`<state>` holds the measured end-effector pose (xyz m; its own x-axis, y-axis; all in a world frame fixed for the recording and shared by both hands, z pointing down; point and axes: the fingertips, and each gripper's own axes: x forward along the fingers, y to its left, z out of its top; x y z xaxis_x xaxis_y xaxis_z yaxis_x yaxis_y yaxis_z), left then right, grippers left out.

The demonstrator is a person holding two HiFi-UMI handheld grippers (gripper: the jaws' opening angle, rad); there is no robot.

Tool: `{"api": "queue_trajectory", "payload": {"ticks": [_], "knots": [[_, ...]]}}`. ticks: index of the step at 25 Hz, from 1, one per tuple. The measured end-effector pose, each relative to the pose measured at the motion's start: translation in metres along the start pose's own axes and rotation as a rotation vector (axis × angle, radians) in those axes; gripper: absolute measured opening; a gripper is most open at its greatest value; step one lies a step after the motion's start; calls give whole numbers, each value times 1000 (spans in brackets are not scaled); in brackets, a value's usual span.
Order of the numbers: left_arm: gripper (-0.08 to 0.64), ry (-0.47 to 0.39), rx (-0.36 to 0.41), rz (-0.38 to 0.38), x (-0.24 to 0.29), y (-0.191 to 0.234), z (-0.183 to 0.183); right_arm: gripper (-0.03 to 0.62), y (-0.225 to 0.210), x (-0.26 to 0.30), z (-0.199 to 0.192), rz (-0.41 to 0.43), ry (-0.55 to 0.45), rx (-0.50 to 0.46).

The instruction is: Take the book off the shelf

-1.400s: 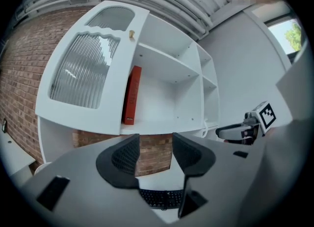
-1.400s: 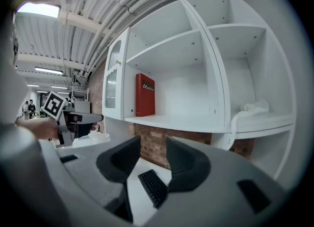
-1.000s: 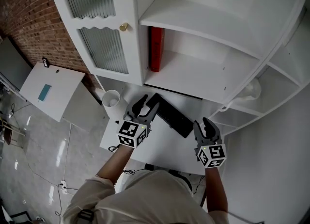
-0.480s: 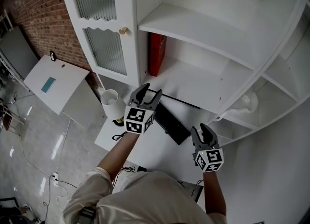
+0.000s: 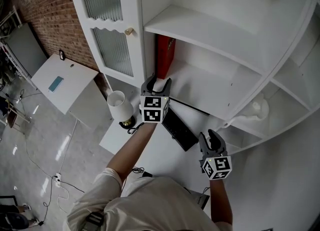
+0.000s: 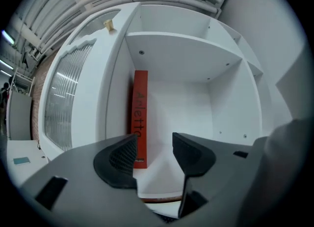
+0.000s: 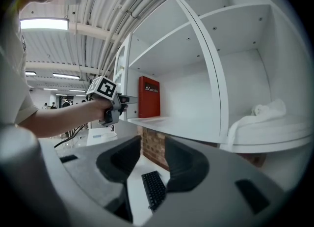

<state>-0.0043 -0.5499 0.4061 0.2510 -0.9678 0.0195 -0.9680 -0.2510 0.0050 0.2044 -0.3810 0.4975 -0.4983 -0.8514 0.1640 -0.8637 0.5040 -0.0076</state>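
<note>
The left tool (image 5: pixel 156 82) is open and empty near the red book (image 5: pixel 165 55) standing on the shelf (image 5: pixel 205 85); the right tool (image 5: pixel 210 140) is open too

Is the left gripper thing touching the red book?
Apart. The right gripper view shows the left hand-held gripper at the shelf's edge, with white shelf showing between it and the red book.

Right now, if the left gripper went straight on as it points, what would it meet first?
Probably the red book: the left gripper, open, aims into the shelf with one jaw lined on the spine. Depth is unclear.
</note>
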Motion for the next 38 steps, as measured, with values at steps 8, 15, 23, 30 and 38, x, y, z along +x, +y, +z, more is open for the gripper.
{"api": "queue_trajectory", "payload": {"ticks": [8,15,23,30,38], "knots": [[218,12,15,82,27,8,13,149,-4,0,-3,23,1,13],[256,22,-23,136,46,16,17,149,-9,3,-6,36,-1,27],[267,32,-33,168,65,25,17,149,-15,7,-4,38,-8,35],[276,50,-34,186,81,25,16,149,-13,11,-5,53,-6,35],[266,33,-30,226,82,30,17,149,-11,16,-9,65,0,45]]}}
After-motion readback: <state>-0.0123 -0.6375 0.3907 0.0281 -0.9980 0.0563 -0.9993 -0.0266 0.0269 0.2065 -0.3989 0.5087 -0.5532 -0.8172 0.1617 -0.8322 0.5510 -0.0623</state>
